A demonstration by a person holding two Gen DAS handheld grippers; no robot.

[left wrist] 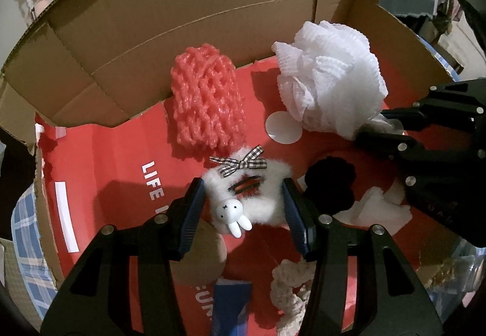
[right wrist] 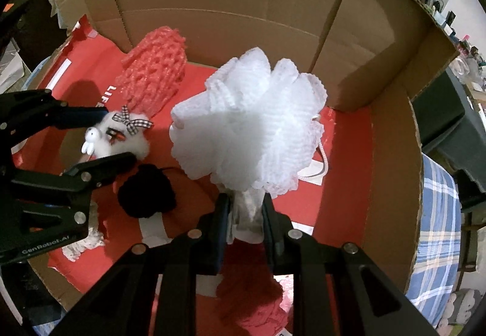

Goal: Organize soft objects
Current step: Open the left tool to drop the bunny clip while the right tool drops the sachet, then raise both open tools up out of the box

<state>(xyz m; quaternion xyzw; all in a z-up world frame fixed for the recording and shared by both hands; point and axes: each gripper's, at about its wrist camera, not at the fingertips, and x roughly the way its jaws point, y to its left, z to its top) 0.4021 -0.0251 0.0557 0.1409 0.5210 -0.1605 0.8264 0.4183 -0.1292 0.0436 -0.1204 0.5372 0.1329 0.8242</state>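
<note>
My left gripper (left wrist: pixel 243 199) is shut on a white fluffy hair scrunchie (left wrist: pixel 267 184) with a checked bow and a small rabbit charm; it also shows in the right wrist view (right wrist: pixel 133 144). My right gripper (right wrist: pixel 244 208) is shut on the base of a white mesh bath puff (right wrist: pixel 249 120), seen in the left wrist view too (left wrist: pixel 328 74). Both are held over the red floor of a cardboard box (right wrist: pixel 391 153). A pink foam net sleeve (left wrist: pixel 206 99) leans on the back wall. A black pompom (right wrist: pixel 145 193) lies between the grippers.
A cream knitted scrunchie (left wrist: pixel 288 290) and crumpled white tissue (left wrist: pixel 376 208) lie on the red lining (left wrist: pixel 115 178). A white round sticker (left wrist: pixel 282 129) is on the floor. Blue checked cloth (right wrist: pixel 437 229) surrounds the box. A red soft item (right wrist: pixel 252 305) lies under my right gripper.
</note>
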